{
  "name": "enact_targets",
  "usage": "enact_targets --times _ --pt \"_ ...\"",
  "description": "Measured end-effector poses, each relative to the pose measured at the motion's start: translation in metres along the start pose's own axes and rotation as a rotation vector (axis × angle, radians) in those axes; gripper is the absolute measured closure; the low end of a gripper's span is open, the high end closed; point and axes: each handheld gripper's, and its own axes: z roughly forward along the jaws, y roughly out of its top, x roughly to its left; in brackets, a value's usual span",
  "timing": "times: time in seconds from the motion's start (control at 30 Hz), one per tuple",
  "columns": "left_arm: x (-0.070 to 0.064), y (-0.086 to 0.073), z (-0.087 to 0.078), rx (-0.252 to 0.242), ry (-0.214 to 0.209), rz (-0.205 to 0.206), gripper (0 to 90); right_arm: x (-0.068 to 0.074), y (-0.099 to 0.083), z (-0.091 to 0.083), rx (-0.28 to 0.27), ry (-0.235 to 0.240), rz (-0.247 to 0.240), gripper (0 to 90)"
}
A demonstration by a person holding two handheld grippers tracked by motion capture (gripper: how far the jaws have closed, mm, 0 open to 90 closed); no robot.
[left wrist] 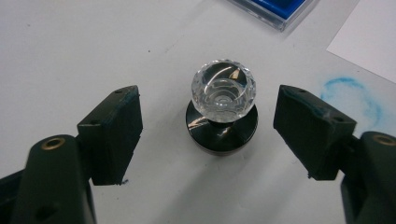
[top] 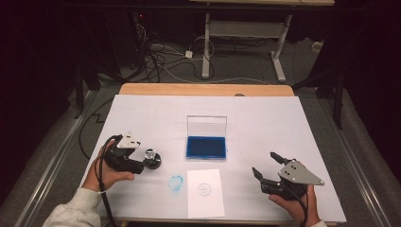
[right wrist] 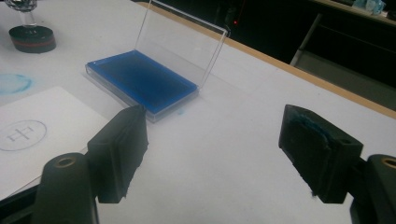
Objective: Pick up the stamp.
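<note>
stamp (left wrist: 223,112): clear knob, black base | ink pad (top: 206,147): blue | paper (top: 204,193): white

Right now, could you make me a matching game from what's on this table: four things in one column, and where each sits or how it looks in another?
Things:
1. stamp
2. ink pad
3. paper sheet
4. blue smudge

Descriptions:
A. bears a printed circle mark
B. between the open left gripper jaws
C. clear lid standing open
D. ring-shaped stain on the table, left of the sheet

Pairs: 1-B, 2-C, 3-A, 4-D
</note>
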Motion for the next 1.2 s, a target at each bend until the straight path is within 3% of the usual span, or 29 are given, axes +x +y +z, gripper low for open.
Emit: enact_targets --times 0.13,0.27,0.6,0.73,1.2 --pt "-0.001 0.007 0.014 0.036 -0.012 0.021 23.5 0.0 -0.001 0.0 0.005 -0.001 0.002 23.8" --pt "-0.003 0.009 0.017 0.053 -0.031 0.044 31.1 0.001 -0.001 0.001 0.008 0.003 -0.003 23.9" --pt "-0.002 0.013 0.021 0.083 -0.043 0.044 43.1 0.003 0.0 0.0 -0.012 0.003 -0.019 25.1" --pt "0.0 0.012 0.02 0.071 -0.057 0.033 49.2 0.003 -0.001 0.0 -0.01 0.005 -0.016 25.1" --pt "-0.003 0.013 0.024 0.084 -0.032 0.04 53.9 0.005 -0.001 0.001 -0.003 0.009 -0.022 25.9"
